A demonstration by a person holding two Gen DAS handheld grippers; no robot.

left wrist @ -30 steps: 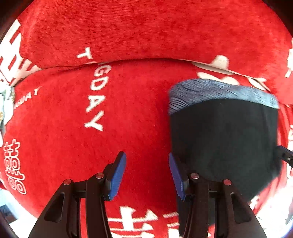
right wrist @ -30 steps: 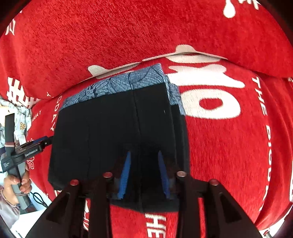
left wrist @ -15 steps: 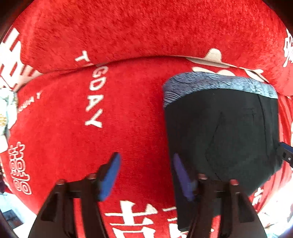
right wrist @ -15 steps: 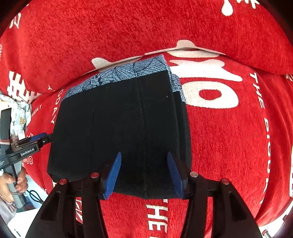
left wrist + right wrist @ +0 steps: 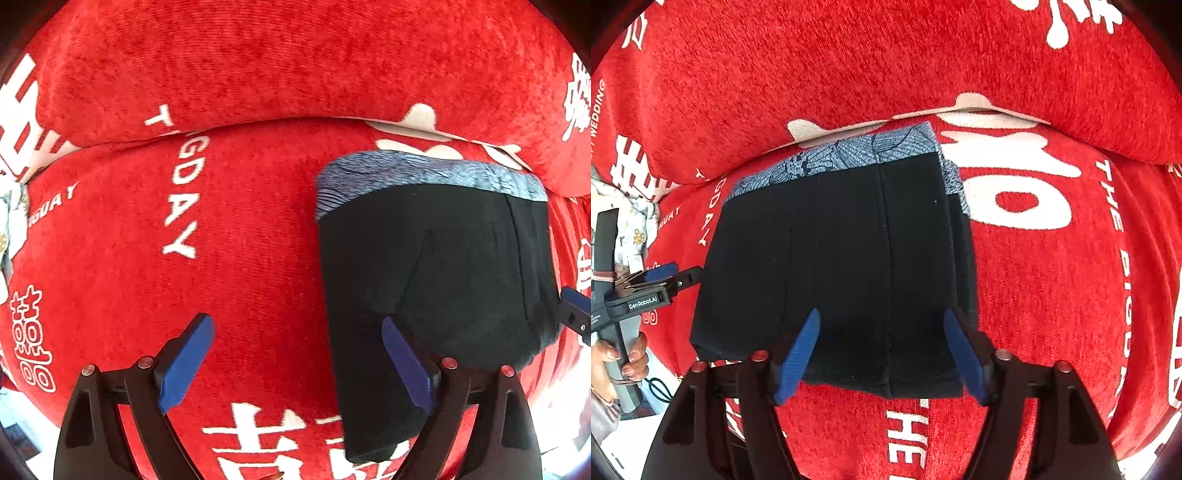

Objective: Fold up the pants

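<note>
The black pants [image 5: 842, 266] lie folded into a compact rectangle on the red cushion, their blue patterned waistband [image 5: 849, 155] at the far edge. My right gripper [image 5: 882, 332] hangs over the near edge of the fold, jaws opening, blue pads apart and clear of the cloth. In the left wrist view the pants [image 5: 443, 273] sit to the right. My left gripper [image 5: 295, 336] is over the fold's left edge, jaws opening wide, one pad above red fabric and the other above black cloth, gripping nothing.
A red plush seat cushion [image 5: 184, 258] with white lettering carries the pants; a red back cushion [image 5: 886, 55] rises behind. At the left of the right wrist view, a hand [image 5: 613, 365] holds the left gripper's handle. Pale patterned cloth [image 5: 635, 225] shows at far left.
Both grippers have opened from nearly closed to wide. The right gripper's pads let go of the pants' near edge; the pants stay flat on the cushion.
</note>
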